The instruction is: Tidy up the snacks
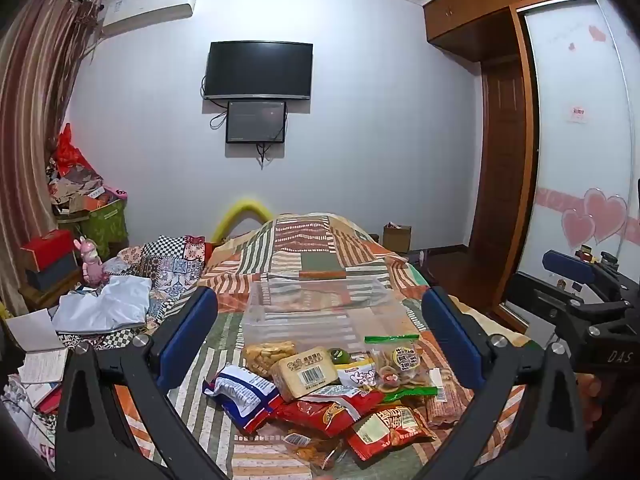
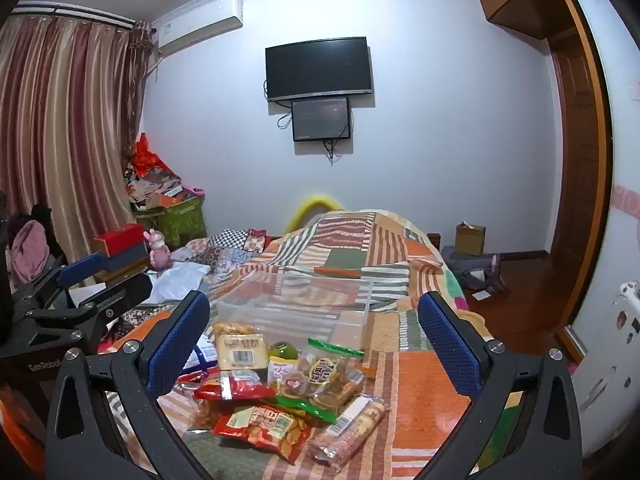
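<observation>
Both grippers are spread wide with nothing between the blue pads. The left gripper (image 1: 320, 336) hangs over the snack pile, and the right gripper (image 2: 314, 338) hangs over the same pile from a bit further right, neither touching anything.

Straight under the jaws is the snack pile (image 1: 328, 396) sitting on the bed (image 2: 432, 384), on the patchwork quilt near the close edge. In it: a pale biscuit pack (image 1: 305, 372) with a barcode lying on top, a blue and white bag (image 1: 240, 394) at the left side of the heap, a red chip bag (image 2: 260, 426) at the front, a clear zip bag (image 2: 324, 376) with a green strip and round snacks inside, and a long cracker sleeve (image 2: 346, 432) on the right side of the heap. There's a small green round thing (image 2: 283, 351) tucked behind the biscuit pack, maybe a jelly cup or a fruit, can't really tell.

Just behind the pile, further up the bed, is a clear plastic bin (image 1: 320, 312), upright, and it looks empty.

Out past that: crumpled clothes (image 1: 108, 304) along the left edge of the bed, a TV (image 1: 258, 70) on the far wall, curtains (image 2: 60, 128) on the left and a wooden wardrobe (image 1: 500, 140) on the right.
</observation>
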`<action>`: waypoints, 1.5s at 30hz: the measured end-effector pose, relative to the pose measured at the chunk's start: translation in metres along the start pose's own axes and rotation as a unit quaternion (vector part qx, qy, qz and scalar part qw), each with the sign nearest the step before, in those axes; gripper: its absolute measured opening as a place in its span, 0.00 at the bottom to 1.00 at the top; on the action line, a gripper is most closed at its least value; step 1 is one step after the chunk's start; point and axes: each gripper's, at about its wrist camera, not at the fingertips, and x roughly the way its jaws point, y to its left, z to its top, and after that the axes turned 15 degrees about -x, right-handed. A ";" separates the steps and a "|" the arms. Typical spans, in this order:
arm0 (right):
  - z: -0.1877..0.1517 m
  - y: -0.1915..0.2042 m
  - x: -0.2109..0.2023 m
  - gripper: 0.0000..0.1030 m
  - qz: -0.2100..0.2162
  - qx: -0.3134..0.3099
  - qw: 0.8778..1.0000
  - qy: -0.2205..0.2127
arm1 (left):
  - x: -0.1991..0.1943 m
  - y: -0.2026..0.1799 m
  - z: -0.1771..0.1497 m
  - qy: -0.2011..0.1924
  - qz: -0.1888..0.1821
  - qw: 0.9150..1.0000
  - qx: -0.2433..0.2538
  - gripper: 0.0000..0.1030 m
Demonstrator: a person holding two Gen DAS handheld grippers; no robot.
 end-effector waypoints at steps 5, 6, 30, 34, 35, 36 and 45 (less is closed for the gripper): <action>0.000 -0.001 0.000 1.00 -0.001 -0.001 1.000 0.002 | 0.000 -0.001 0.001 0.002 -0.006 1.000 -0.002 1.00; 0.000 -0.001 0.000 1.00 -0.001 0.000 1.000 0.002 | 0.000 -0.002 -0.001 0.002 -0.006 1.000 -0.002 1.00; 0.002 0.002 -0.002 1.00 0.008 0.004 1.000 -0.008 | -0.001 0.000 -0.001 -0.006 -0.011 1.000 -0.005 1.00; 0.001 0.002 -0.002 1.00 0.008 0.004 1.000 -0.009 | -0.002 0.000 -0.001 -0.006 -0.011 1.000 -0.005 1.00; 0.001 0.002 -0.003 1.00 0.008 0.004 1.000 -0.010 | -0.002 -0.001 -0.001 -0.007 -0.011 1.000 -0.005 1.00; 0.000 0.002 -0.002 1.00 0.008 0.005 1.000 -0.010 | -0.002 -0.001 -0.001 -0.007 -0.010 1.000 -0.006 1.00; 0.000 0.003 -0.004 1.00 0.009 0.004 1.000 -0.014 | -0.003 0.000 0.000 -0.007 -0.010 1.000 -0.007 1.00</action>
